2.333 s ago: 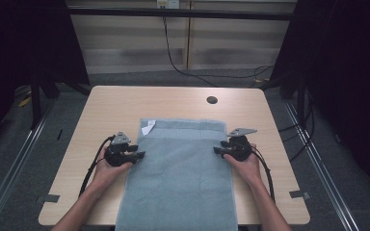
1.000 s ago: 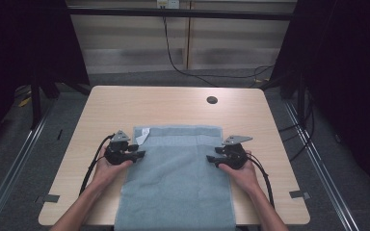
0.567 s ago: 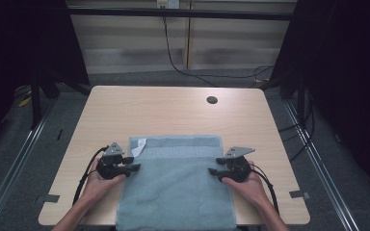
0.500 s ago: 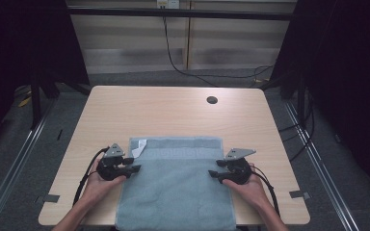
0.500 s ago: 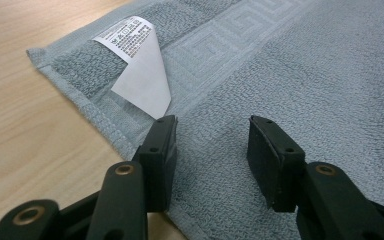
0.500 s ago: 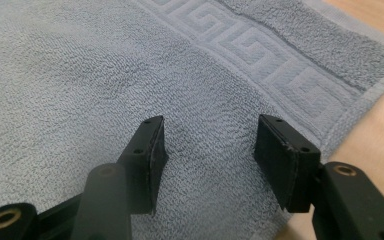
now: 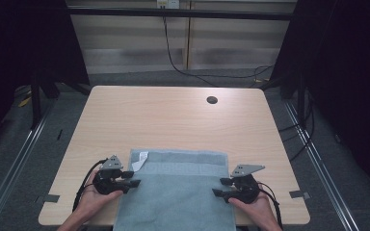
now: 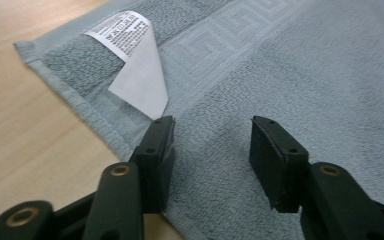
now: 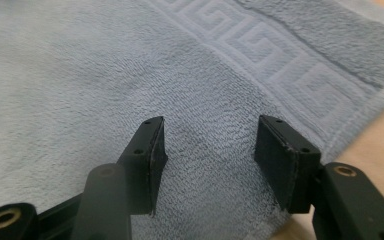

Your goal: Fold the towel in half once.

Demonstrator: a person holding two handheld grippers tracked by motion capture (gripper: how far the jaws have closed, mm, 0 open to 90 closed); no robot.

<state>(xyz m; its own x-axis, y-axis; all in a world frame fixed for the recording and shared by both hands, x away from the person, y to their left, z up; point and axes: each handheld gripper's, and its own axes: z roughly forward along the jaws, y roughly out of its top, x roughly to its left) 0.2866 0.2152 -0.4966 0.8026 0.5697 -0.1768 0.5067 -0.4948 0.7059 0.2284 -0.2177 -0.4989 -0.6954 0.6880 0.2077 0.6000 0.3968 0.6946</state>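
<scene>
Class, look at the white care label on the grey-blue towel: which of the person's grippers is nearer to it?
Left. The left gripper sits at the towel's left edge, just below the white care label. The right gripper is at the towel's opposite edge, far from the label.

The towel's (image 7: 176, 192) near end ran off the bottom edge; print on its label (image 8: 122, 29) was too small to read.
</scene>
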